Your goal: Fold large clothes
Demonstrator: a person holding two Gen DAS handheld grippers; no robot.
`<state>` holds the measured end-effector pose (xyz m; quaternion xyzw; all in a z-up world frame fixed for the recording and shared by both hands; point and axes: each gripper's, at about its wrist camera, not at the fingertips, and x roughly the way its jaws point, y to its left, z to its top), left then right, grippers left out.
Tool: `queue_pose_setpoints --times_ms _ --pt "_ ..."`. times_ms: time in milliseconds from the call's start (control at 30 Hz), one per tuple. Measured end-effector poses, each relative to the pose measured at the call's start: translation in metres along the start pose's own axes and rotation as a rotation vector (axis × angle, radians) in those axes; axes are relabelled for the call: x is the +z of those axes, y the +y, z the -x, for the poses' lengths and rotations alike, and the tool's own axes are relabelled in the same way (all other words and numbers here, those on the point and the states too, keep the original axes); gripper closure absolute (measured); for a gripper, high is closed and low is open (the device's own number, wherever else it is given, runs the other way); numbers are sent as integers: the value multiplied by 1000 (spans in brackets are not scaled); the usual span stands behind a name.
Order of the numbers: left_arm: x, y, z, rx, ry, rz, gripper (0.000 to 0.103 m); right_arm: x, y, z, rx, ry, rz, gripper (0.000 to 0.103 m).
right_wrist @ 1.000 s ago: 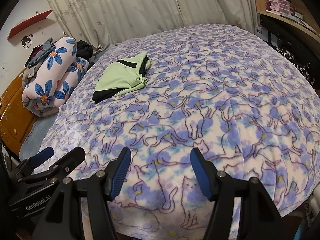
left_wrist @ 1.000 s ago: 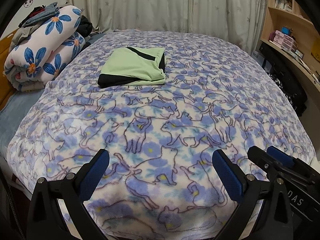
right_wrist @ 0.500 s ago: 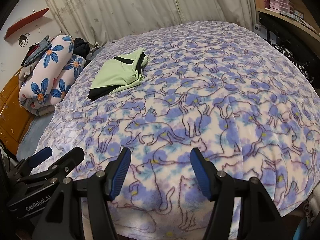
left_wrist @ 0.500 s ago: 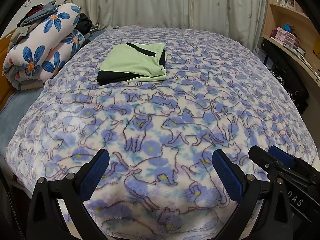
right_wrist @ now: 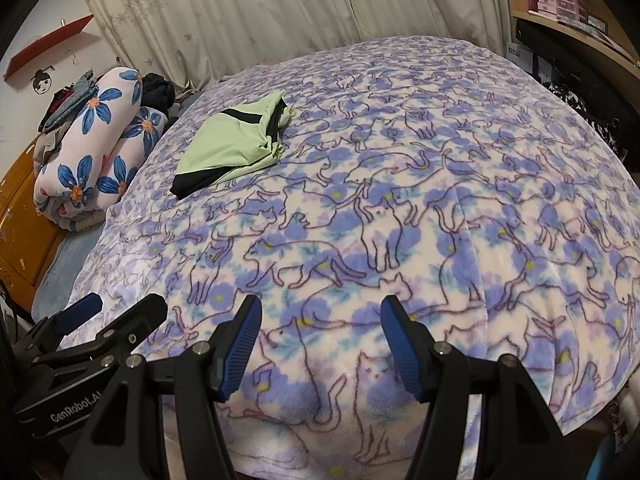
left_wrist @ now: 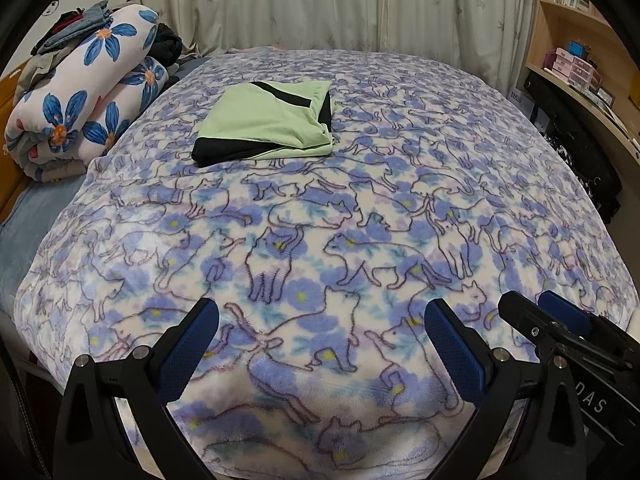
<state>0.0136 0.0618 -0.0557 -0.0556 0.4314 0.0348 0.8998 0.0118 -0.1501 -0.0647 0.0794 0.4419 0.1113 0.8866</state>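
From where I steer, the cat-print blanket [left_wrist: 360, 220] lies open across the frame's centre and right. Only the folded green garment [left_wrist: 268, 124] interrupts it, upper centre-left, while a rolled floral quilt [left_wrist: 80, 108] blocks the upper left.

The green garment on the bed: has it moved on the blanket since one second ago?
No. The green garment lies on the same cat outlines of the blanket; only the camera view shifted slightly.

Both wrist views look down and forward from the bed's [left_wrist: 360, 220] near edge, side by side (left's view catches the right gripper [left_wrist: 532, 316]); both share the folded garment [right_wrist: 236, 144] far off.
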Motion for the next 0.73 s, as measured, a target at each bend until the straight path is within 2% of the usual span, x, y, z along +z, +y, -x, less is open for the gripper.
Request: queue_pose_setpoints --times_ms 733 --pt "1 12 -15 -8 43 -6 2 -3 -3 -12 -14 23 0 41"
